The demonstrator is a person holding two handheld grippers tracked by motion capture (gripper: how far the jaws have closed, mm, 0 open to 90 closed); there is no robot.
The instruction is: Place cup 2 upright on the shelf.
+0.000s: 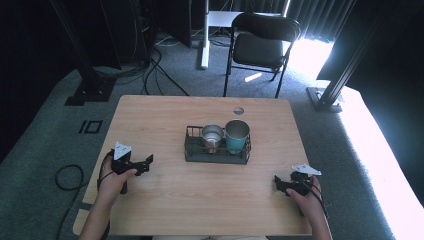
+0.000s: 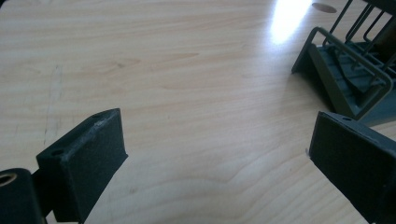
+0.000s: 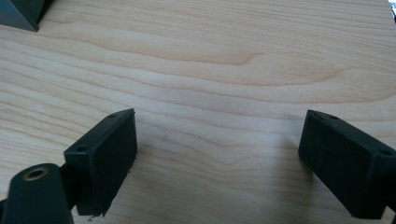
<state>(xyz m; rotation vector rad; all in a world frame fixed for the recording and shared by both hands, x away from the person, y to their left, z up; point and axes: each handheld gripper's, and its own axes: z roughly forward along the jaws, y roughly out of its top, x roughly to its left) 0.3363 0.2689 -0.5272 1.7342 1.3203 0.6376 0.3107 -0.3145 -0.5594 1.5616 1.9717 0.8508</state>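
Both grippers sit wide open with nothing in them, left gripper point(image 1: 145, 162) and right gripper point(image 1: 278, 183) flanking the wire basket point(image 1: 192, 150) mid-table, probably so either can reach the steel cup point(image 1: 212, 134) or teal cup point(image 1: 236, 135) standing inside.

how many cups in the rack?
2. A silver metal cup sits left of centre in the wire rack; a teal cup stands right beside it. The high view shows no others; the rack walls could hide little.

No readable text, label, brand, number or sign appears on anything here
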